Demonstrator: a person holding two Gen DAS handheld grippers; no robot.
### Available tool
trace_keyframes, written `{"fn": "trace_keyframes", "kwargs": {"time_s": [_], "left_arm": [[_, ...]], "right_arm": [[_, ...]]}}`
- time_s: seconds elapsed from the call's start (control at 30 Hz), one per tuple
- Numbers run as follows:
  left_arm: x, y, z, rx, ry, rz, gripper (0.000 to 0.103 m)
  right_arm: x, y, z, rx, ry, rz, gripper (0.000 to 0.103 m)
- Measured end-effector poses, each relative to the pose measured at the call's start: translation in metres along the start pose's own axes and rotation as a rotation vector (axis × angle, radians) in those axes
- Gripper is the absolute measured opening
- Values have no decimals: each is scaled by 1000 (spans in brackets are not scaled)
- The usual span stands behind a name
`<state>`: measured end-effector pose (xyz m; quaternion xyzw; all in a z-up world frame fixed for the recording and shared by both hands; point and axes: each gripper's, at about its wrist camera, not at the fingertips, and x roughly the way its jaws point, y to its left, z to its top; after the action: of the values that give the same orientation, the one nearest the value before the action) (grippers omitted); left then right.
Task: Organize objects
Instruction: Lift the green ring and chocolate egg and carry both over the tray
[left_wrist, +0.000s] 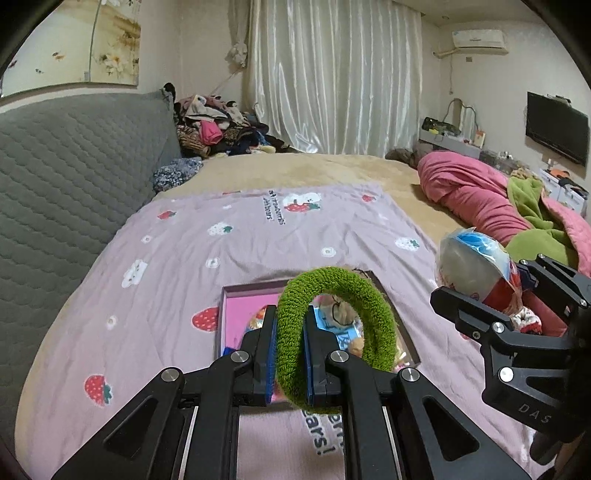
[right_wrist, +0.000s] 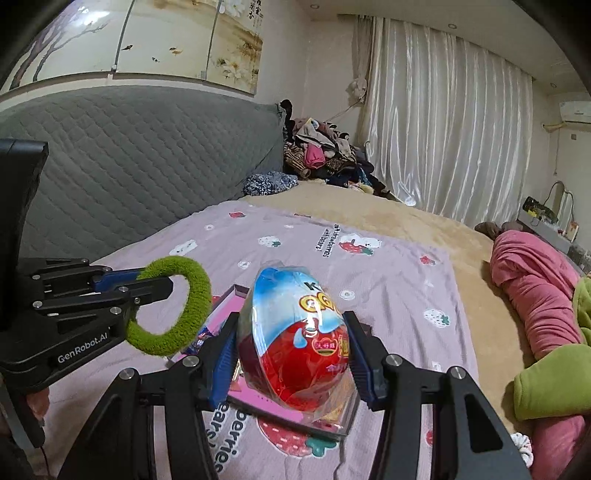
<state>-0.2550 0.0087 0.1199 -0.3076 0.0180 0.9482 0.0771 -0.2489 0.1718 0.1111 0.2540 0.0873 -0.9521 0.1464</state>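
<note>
A: Grippers?
B: Two. Left gripper (left_wrist: 290, 332) clamped tight on one green fuzzy hair tie (left_wrist: 334, 338), pinching one side of the ring, rest of the loop sticking up free. Right gripper (right_wrist: 291, 350) about half open, pads pressed on both sides of one big wrapped toy egg (right_wrist: 295, 339), red bottom, blue-white top.
A: Both off the bed?
B: Yes, held in the air above one shallow pink box (left_wrist: 243, 314). Box open, flat on the strawberry-print sheet (left_wrist: 177, 258), small toys inside, too jumbled to count.
A: Anything else?
B: One pink blanket (left_wrist: 476, 199) and one green one (left_wrist: 532, 221) bunched at the right, well apart. One clothes pile (left_wrist: 221, 129) by the grey headboard (left_wrist: 74, 166).
</note>
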Motion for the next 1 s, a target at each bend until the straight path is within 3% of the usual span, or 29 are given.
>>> {"fn": "trace_keyframes", "kwargs": {"time_s": [0.3, 0.6, 1.0], "left_arm": [[52, -9, -5, 16, 19, -2, 12], [102, -21, -32, 28, 43, 22, 12], [136, -12, -43, -1, 14, 43, 12]], "right_arm": [[43, -10, -7, 1, 29, -12, 54], [69, -22, -27, 22, 35, -23, 54], [102, -34, -45, 86, 6, -17, 54]]}}
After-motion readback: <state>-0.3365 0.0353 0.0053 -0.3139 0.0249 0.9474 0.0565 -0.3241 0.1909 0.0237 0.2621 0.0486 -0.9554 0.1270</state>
